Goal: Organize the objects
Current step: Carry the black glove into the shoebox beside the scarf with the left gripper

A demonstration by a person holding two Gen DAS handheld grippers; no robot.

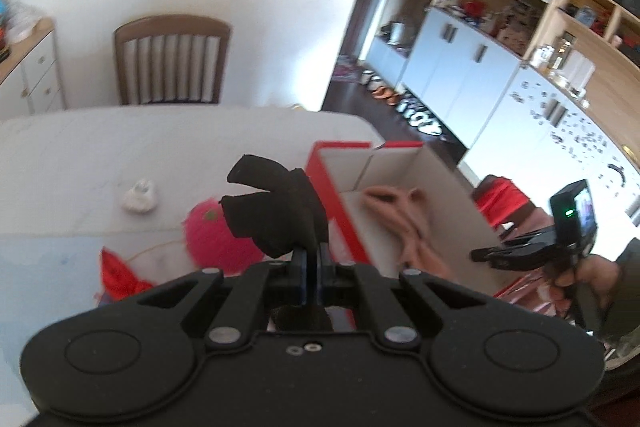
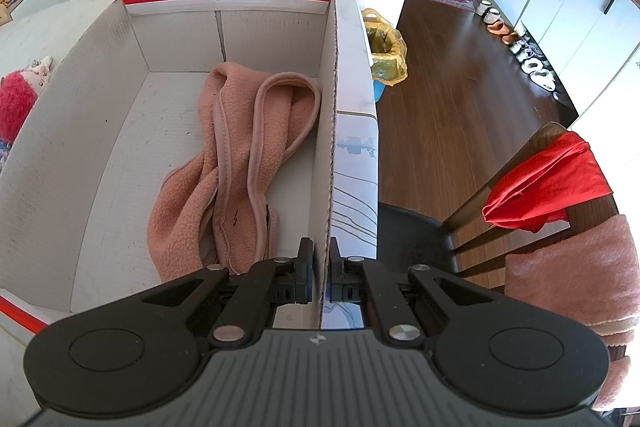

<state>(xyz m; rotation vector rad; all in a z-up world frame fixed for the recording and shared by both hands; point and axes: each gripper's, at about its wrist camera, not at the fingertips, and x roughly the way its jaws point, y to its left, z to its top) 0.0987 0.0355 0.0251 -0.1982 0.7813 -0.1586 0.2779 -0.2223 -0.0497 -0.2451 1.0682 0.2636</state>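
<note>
over the white table [image 1: 60, 155], the left gripper [image 1: 314, 259] is clamped on a black glove [image 1: 276, 203], held up just left of the red-edged box [image 2: 332, 67]. the right gripper [image 2: 320, 259] pinches the box's right wall, w/ a pink fleece [image 2: 240, 147] lying inside. a pink fuzzy toy [image 1: 216, 231] sits on the table beside the box.

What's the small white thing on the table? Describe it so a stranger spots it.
Start at the red-edged cardboard box on the white table. Left of it lies a fuzzy pink plush; just beyond that sits a small white figurine. It is the only white, hard-looking piece; its neighbours are pink or red.
</note>
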